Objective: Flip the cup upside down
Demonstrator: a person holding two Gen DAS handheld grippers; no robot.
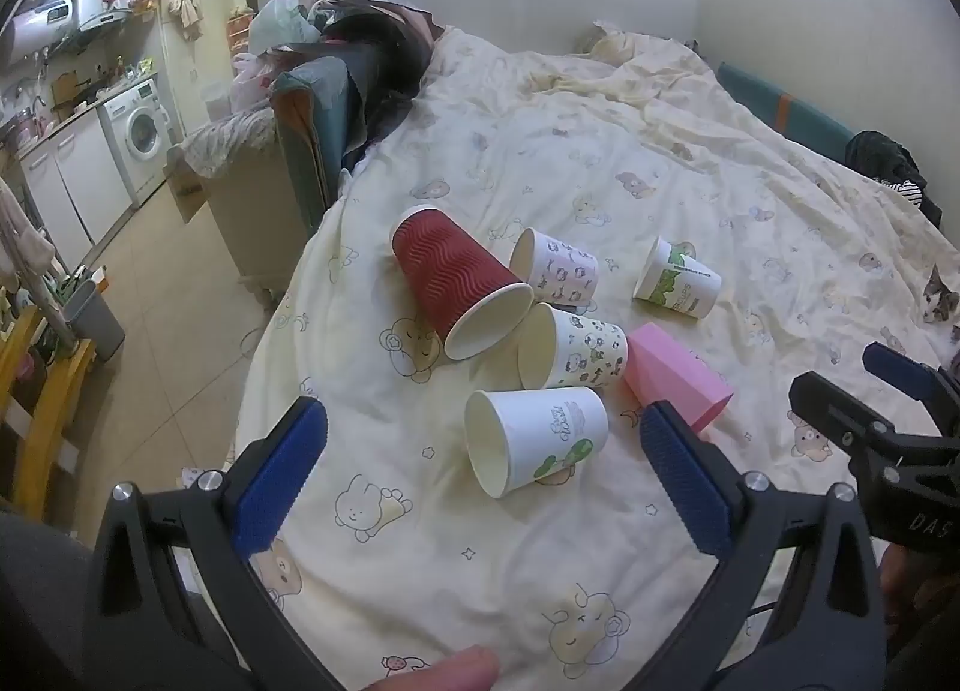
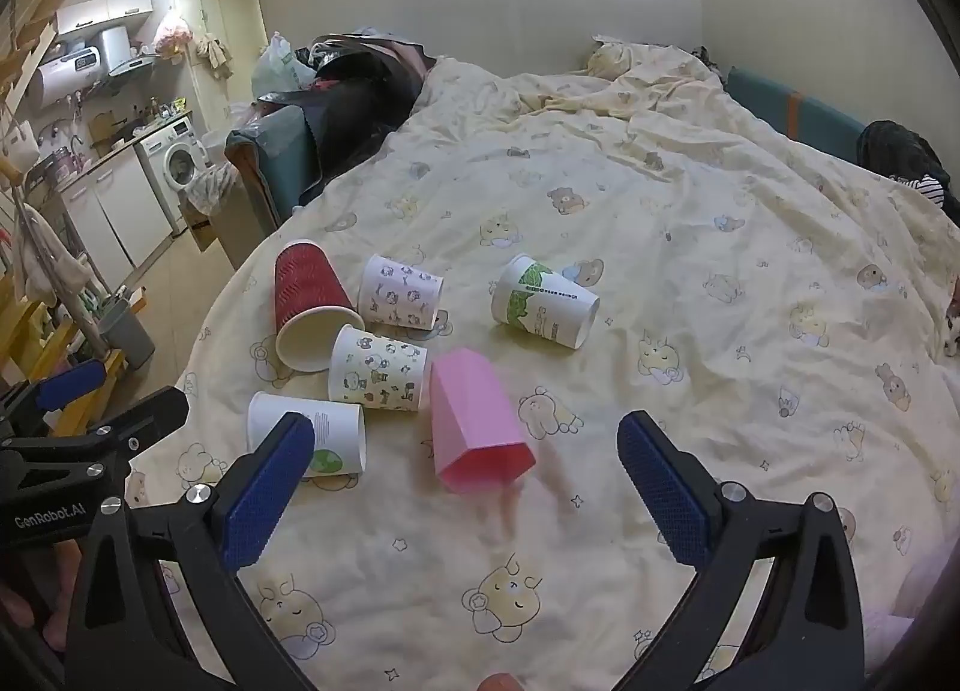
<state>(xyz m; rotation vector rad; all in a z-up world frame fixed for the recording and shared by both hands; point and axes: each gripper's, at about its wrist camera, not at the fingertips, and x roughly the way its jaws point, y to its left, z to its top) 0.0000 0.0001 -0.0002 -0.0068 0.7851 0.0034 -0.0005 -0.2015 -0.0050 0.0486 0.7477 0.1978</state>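
Bed cover (image 1: 540, 601): pale yellow cloth printed with bears, spread under both grippers and under all six cups.
Left gripper (image 1: 480, 439): jaws spread wide, nothing between the blue pads; it hangs over the cover with the cups ahead.
Right gripper (image 2: 465, 448): jaws wide apart, holding nothing, level with the left gripper and just to its right.
Red cup (image 1: 456, 286): ribbed, on its side, mouth toward the left jaws, well ahead of them; its rim touches the yellow-patterned cup.
Pink cup (image 2: 474, 427): faceted, on its side, mouth facing the right gripper, just ahead of the gap between its jaws.
White cup with green print (image 1: 537, 439): on its side, mouth leftward, between the left fingertips.
Yellow-patterned cup (image 1: 573, 355): on its side, just beyond that white cup, beside the pink one.
Pink-patterned cup (image 1: 558, 268): on its side, farther ahead.
Green-leaf cup (image 2: 543, 301): on its side, apart from the cluster, well ahead of the right jaws.
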